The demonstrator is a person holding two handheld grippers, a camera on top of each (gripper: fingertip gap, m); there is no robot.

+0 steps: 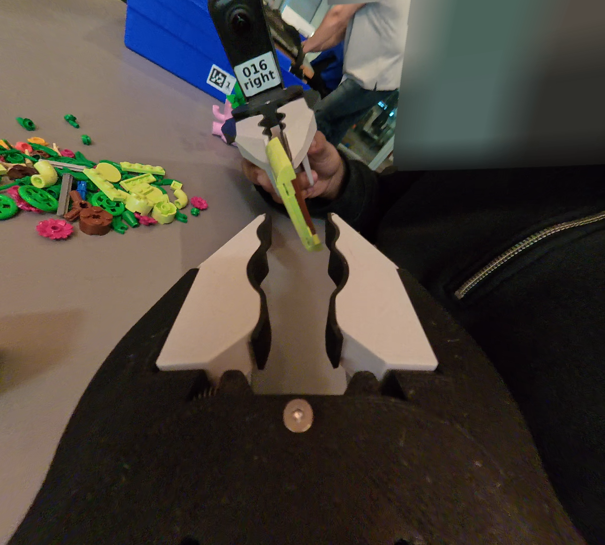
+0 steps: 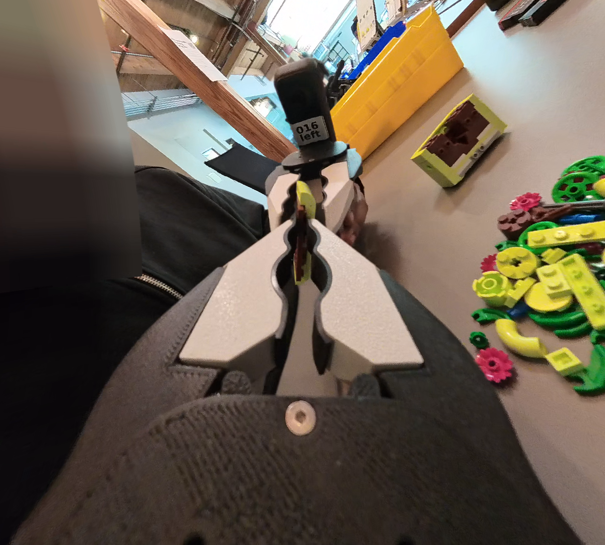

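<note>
Between my two grippers, held up off the grey table (image 1: pixel 98 283), sits a thin built-up strip of toy bricks – lime-green plates with a brown plate (image 1: pixel 292 198) sandwiched along one side. My right gripper (image 2: pixel 299 228) is clamped on it: in the right wrist view the jaws are nearly together with the strip (image 2: pixel 302 254) pinched edge-on between the wavy pads, its far end poking out past the tips. My left gripper (image 1: pixel 298 221) stands with its jaws wide apart and holds nothing; the free lime tip of the strip hangs just inside its gap, close to one finger, though I cannot tell whether it touches.

I judge the piece light and stiff, hard smooth plastic – slippery on its flat faces and liable to come apart at the stud joints if twisted. Gripping across the flat faces, near the middle of the length where the lime and brown layers overlap, looks the surest hold.

Off to the side on the table lies a loose pile of bricks (image 1: pixel 98 188): lime plates, green wheels, magenta flowers, brown rounds. A half-built lime and brown box (image 2: pixel 458 143) stands beyond it, near a yellow bin (image 2: pixel 399 84); a blue bin (image 1: pixel 170 28) is on the table too. A person (image 1: pixel 370 31) stands behind.
</note>
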